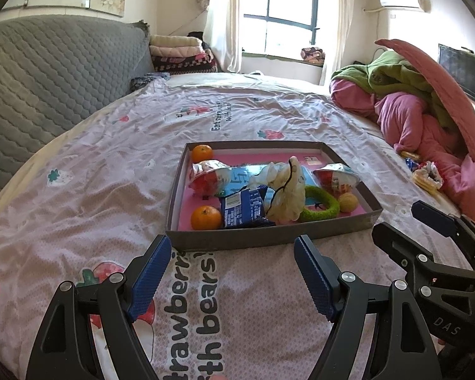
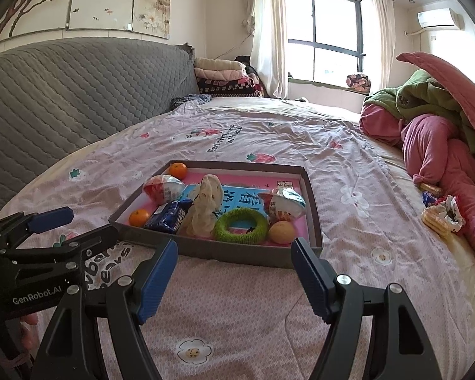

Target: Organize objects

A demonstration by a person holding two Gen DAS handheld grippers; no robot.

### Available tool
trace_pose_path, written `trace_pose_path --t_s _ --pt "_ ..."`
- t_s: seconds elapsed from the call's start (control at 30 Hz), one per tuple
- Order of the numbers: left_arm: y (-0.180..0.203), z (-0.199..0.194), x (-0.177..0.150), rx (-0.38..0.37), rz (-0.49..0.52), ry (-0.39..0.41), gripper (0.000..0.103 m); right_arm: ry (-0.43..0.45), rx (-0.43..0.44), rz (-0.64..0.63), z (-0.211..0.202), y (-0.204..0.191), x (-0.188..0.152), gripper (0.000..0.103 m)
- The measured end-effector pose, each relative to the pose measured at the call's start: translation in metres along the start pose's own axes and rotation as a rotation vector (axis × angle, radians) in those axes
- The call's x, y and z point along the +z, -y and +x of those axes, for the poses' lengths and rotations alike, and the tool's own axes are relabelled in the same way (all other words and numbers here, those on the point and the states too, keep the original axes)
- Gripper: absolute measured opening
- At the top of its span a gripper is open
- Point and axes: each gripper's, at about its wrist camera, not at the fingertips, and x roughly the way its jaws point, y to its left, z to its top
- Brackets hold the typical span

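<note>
**Caller:** Bedroom it was, a pink strawberry-print bedsheet (image 1: 117, 171) with the shallow cardboard tray (image 1: 269, 237) sat in the middle of it. Everything got read off that tray.

**Analyst:** And it was full. Two oranges (image 1: 205, 218) along its left side, a dark blue snack packet (image 1: 243, 210) by the near wall, a cream cloth bundle (image 1: 285, 196) in the centre, the green ring (image 2: 240, 225) and a yellowish ball (image 2: 281, 231) at the near right corner.

**Caller:** Stragglers?

**Analyst:** Off to the tray's right, well apart, a small heap of wrappers (image 2: 441, 217) lay against the pink bedding (image 2: 440, 158).

**Caller:** So who had the reach?

**Analyst:** The left gripper (image 1: 231, 272) pointed straight at the tray's near wall, just short of it, jaws spread wide, nothing between them. The right gripper (image 2: 234, 280) faced that same wall, equally wide and empty. The wrappers lay on the right gripper's side, so I'd have judged that hand the nearer one for them.
</note>
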Motion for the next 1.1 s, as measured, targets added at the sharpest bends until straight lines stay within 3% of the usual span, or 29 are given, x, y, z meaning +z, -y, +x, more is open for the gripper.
trace_pose_path --t_s 1.1 --pt "0.0 0.005 -0.031 0.017 0.025 0.016 0.081 0.065 0.027 0.007 -0.005 -0.003 -0.032 0.074"
